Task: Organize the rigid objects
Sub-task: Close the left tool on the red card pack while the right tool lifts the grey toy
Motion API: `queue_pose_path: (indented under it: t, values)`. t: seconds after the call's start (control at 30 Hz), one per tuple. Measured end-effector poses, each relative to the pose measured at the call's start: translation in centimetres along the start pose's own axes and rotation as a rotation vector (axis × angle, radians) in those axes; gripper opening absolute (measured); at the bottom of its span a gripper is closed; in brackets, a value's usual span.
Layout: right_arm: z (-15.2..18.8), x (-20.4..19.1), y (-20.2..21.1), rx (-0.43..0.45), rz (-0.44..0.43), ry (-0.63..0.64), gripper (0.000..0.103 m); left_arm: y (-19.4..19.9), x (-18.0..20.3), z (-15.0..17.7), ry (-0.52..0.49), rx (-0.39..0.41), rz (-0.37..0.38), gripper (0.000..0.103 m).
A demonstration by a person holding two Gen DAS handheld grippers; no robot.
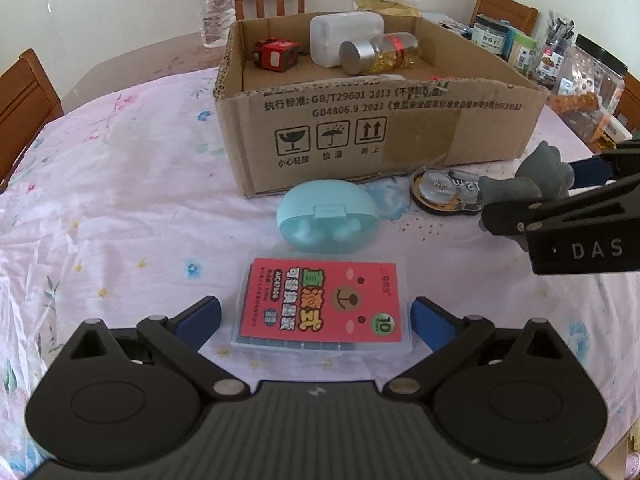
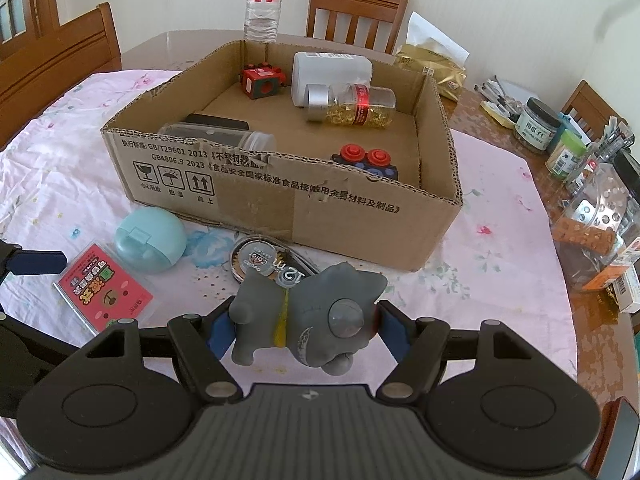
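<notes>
Right gripper (image 2: 306, 330) clamps grey figurine (image 2: 308, 316) — I lift clear over cardboard box (image 2: 360, 216) wall; left gripper (image 1: 316, 320) open.

The cardboard box's (image 1: 380, 128) front wall is hiding the clear jar (image 2: 224, 138); the water bottle's (image 1: 214, 4) cap is getting cropped.

**Two wrist cameras looking down at one table**

Each fisheye is sitting close behind its own claw, tilting down and forward. Both are sharing the open brown cardboard box (image 1: 380, 120) (image 2: 280, 184) ahead and the round pale-blue plastic case (image 1: 328, 216) (image 2: 150, 240) nearer.
</notes>
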State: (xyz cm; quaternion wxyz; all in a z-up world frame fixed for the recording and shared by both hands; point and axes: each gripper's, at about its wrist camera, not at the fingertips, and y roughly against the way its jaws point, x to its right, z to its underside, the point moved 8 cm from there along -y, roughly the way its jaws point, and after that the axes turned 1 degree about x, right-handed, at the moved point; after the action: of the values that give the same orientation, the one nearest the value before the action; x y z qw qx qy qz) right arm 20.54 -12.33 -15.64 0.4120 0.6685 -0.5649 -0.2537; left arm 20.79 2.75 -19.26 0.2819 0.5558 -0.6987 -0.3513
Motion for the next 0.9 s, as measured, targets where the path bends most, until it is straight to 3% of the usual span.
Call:
queue_pose_path:
  t: [0.37, 0.63, 0.9]
  values:
    - [-0.04, 0.11, 0.05, 0.002, 0.001, -0.002, 0.077, -0.32, 0.52, -0.79, -0.019, 0.02, 0.016, 0.093]
    - [-0.03, 0.17, 0.29, 0.006, 0.0, -0.004, 0.077, -0.26, 0.2, -0.73, -0.112, 0.019, 0.088, 0.093]
    - [0.04, 0.04, 0.4, -0.001, -0.004, -0.001, 0.077, -0.32, 0.24, -0.85, -0.093, 0.006, 0.077, 0.09]
